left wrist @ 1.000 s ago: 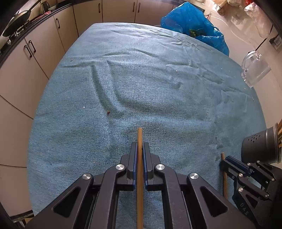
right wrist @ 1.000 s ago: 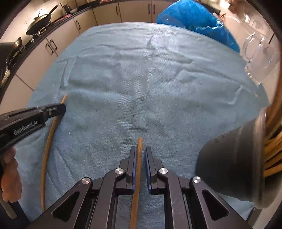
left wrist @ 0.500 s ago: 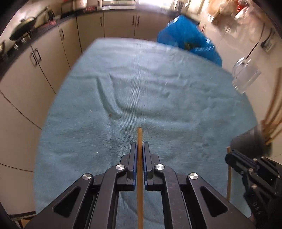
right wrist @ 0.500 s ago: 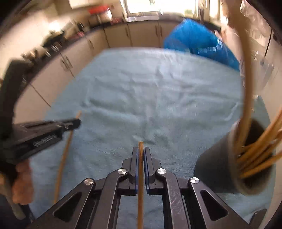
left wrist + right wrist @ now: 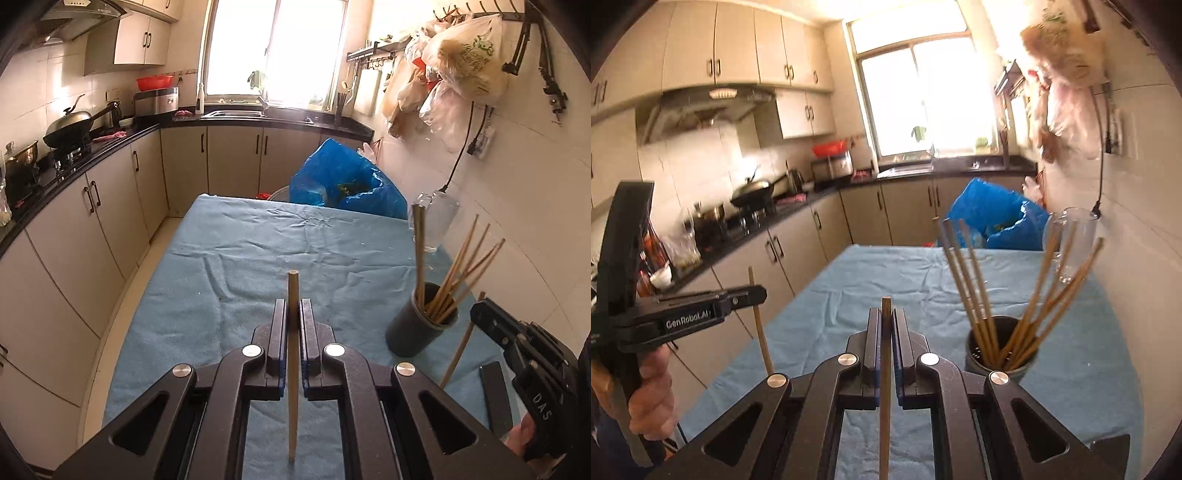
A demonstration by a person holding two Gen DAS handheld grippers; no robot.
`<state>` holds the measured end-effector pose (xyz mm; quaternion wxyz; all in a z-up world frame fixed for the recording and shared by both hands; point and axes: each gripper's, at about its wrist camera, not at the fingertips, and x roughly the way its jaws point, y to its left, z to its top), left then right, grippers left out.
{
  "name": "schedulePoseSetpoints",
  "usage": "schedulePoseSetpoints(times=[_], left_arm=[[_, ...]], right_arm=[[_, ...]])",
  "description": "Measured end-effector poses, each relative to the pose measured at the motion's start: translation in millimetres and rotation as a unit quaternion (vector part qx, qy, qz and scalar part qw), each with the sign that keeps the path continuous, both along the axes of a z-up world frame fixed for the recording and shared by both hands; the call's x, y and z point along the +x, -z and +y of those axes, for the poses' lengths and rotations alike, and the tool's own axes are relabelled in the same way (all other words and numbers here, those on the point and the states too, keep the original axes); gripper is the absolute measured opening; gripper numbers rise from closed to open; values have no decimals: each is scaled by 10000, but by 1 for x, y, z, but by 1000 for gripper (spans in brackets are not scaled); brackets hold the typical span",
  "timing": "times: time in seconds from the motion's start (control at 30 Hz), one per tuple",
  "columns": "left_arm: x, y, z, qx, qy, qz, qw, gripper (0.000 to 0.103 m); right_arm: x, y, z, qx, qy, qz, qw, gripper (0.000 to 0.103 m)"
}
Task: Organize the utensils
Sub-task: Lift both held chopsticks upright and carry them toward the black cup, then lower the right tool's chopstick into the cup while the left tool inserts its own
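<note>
Tongs both clamped on chopsticks, left tongs [image 5: 293, 314] gripping one chopstick [image 5: 293, 354], right tongs [image 5: 885, 325] another [image 5: 885, 387], raised over blue-clothed worktop [image 5: 258, 258], near holder [image 5: 999, 347] of chopsticks

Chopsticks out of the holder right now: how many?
2. One chopstick is clamped in the left hand-held gripper, one in the right hand-held gripper. Neither is in the holder yet.

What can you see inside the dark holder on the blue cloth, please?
The dark holder contains a loose bundle of wooden chopsticks that lean outward above its rim. Their lower ends and the holder's bottom are hidden by its wall.
</note>
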<state>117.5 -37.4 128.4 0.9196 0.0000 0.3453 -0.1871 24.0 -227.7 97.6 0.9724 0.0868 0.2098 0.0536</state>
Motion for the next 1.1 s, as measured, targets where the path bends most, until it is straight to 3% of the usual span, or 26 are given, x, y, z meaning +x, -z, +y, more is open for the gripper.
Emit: schedulePoseSetpoints(times=[0.23, 1.1], left_arm=[[-20, -7, 0, -29, 49, -135, 9999, 5], [-35, -22, -22, -115, 241, -252, 9993, 5]], right_arm=[[-23, -10, -15, 115, 61, -295, 9995, 6], [-57, -24, -60, 414, 569, -599, 9957, 6]])
